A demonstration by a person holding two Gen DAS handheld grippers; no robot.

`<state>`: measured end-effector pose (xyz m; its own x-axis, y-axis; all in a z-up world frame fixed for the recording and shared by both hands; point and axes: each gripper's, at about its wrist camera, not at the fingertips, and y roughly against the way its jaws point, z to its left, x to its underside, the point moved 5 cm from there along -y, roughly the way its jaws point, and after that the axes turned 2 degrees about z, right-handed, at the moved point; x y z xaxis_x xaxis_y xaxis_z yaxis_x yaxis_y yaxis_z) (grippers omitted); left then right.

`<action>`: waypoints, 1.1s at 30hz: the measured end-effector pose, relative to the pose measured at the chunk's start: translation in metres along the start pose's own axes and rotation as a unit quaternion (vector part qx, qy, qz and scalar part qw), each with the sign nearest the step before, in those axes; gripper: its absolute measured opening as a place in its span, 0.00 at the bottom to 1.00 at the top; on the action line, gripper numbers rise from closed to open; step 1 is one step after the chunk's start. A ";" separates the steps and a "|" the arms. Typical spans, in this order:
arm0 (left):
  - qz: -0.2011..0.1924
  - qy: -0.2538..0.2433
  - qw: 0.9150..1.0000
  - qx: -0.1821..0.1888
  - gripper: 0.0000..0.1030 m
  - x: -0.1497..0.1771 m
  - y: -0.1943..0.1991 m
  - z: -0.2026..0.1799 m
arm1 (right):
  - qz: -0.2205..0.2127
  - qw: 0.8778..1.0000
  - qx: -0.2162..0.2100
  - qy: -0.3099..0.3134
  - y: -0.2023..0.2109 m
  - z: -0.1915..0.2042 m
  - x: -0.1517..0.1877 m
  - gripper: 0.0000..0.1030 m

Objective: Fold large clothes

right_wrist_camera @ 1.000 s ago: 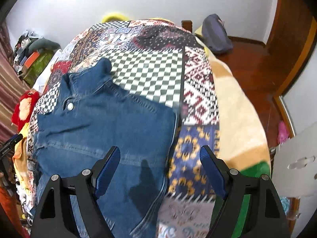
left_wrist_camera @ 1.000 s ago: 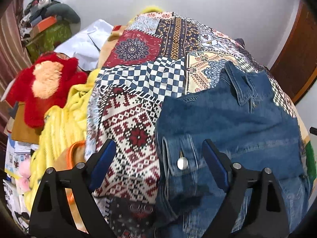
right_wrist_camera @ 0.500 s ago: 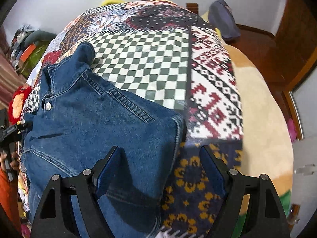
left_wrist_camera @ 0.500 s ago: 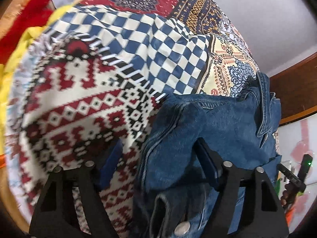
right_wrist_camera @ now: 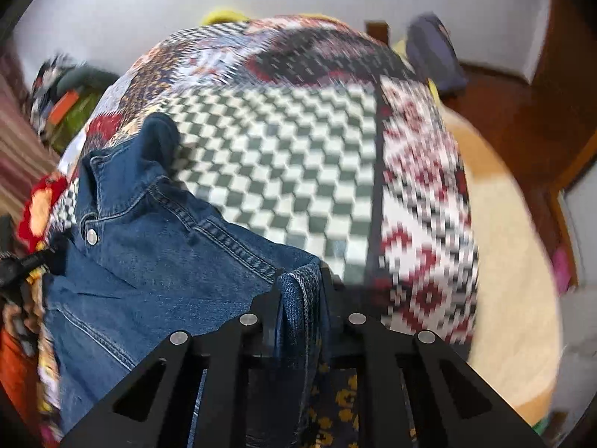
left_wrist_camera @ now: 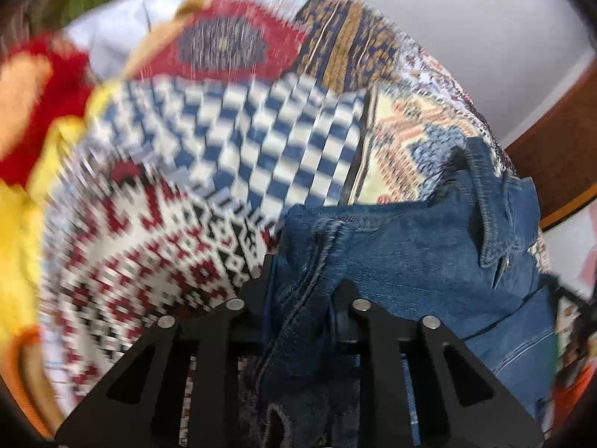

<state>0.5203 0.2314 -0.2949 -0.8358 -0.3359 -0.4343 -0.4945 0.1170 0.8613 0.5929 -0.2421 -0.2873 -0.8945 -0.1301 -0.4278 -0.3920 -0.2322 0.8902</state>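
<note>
Both grippers pinch the denim jacket (left_wrist_camera: pixel 410 246): the left gripper (left_wrist_camera: pixel 302 291) is closing on a bunched fold at 6 o'clock, the right gripper (right_wrist_camera: pixel 300 291) clamped on a shoulder corner. No writing is readable. Farther out, the jacket lies on a patchwork bedspread (right_wrist_camera: pixel 283 156), white wall (right_wrist_camera: pixel 112 7) at 12 o'clock.

Left hand-held gripper (left_wrist_camera: pixel 302 295) closing on bunched denim jacket (left_wrist_camera: pixel 418 246) over patchwork bedspread (left_wrist_camera: pixel 224 142).

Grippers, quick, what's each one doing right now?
Left gripper: jaws closing on a bunched edge of the denim jacket.
Right gripper: shut on the jacket's other edge.
</note>
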 end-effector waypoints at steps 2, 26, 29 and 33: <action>-0.023 -0.013 1.000 -0.015 0.16 -0.006 0.017 -0.003 | -0.011 1.000 0.008 0.024 0.005 0.011 -0.013 0.11; -0.011 -0.001 0.996 -0.091 0.30 -0.022 -0.015 0.057 | -0.005 0.984 0.124 0.131 -0.073 0.048 -0.079 0.12; -0.010 -0.005 0.995 -0.100 0.31 -0.022 -0.016 0.054 | 0.014 0.982 0.130 0.137 -0.069 0.048 -0.079 0.12; 0.001 -0.004 0.994 -0.108 0.32 -0.021 -0.013 0.052 | 0.029 0.980 0.138 0.142 -0.063 0.049 -0.076 0.12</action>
<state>0.5322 0.2859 -0.3108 -0.8383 -0.3293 -0.4345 -0.4314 -0.0865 0.8980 0.6754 -0.1703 -0.3032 -0.8362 -0.4080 -0.3665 -0.4204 0.0477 0.9061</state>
